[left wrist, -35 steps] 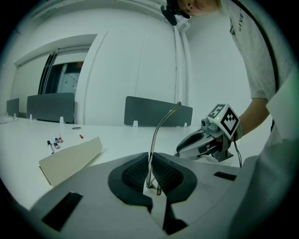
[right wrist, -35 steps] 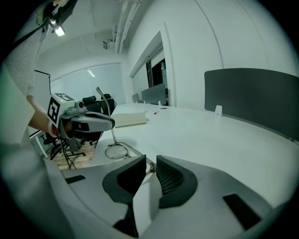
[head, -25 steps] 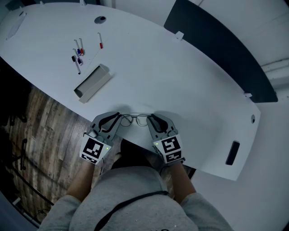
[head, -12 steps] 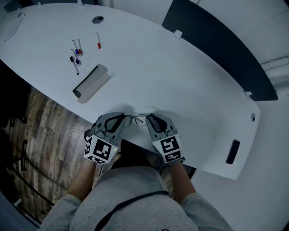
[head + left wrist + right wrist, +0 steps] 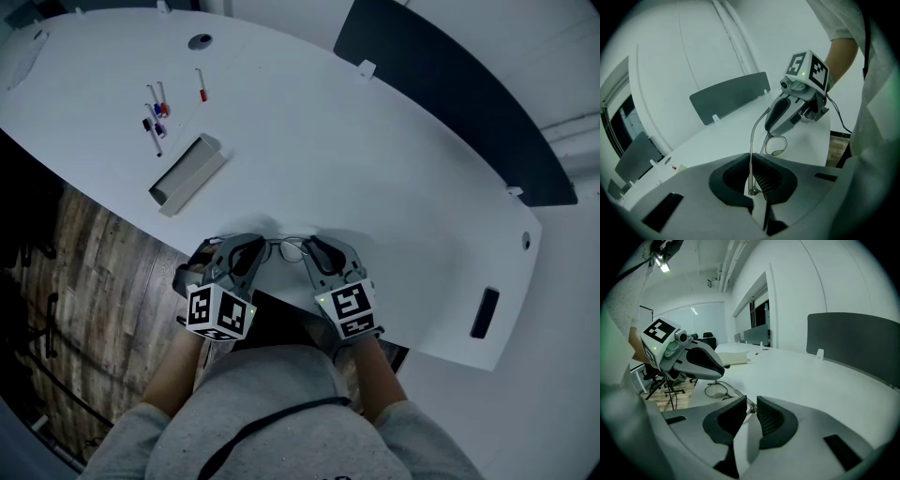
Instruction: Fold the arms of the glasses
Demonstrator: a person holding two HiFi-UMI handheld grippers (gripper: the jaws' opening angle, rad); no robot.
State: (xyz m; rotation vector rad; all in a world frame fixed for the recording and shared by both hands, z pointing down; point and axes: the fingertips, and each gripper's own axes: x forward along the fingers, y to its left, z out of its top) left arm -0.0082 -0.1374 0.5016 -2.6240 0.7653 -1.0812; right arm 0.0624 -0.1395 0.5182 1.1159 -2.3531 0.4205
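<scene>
Both bare forearms out from grey sleeves, angled inward and down toward the near edge of the white tabletop (image 5: 394, 187). Left gripper (image 5: 248, 255) on the left with its marker cube tipped over toward the body, pointing down at a slant, jaws together and clamped on the thin glasses arm (image 5: 752, 140), which rises out of the pads and curves away toward the other hand. Right gripper (image 5: 314, 253) opposite it, likewise slanted down, jaws narrowed onto the hinge corner of the glasses (image 5: 289, 248), pinched at the very tips. Wire-rimmed frame just above the tabletop edge between the two tools, lenses visible in the gap, both outer ends covered by the jaws from overhead. One lens (image 5: 716, 390) lying below the left tool's nose in the right gripper view. Farther up the tabletop, well apart from the hands: a grey open tray (image 5: 187, 172), several markers (image 5: 155, 112) with coloured caps beside it, a round grommet (image 5: 200, 41). Dark divider panel (image 5: 441, 84) along the far side. Wood-plank floor (image 5: 66, 281) at the left, under the tabletop's edge.
</scene>
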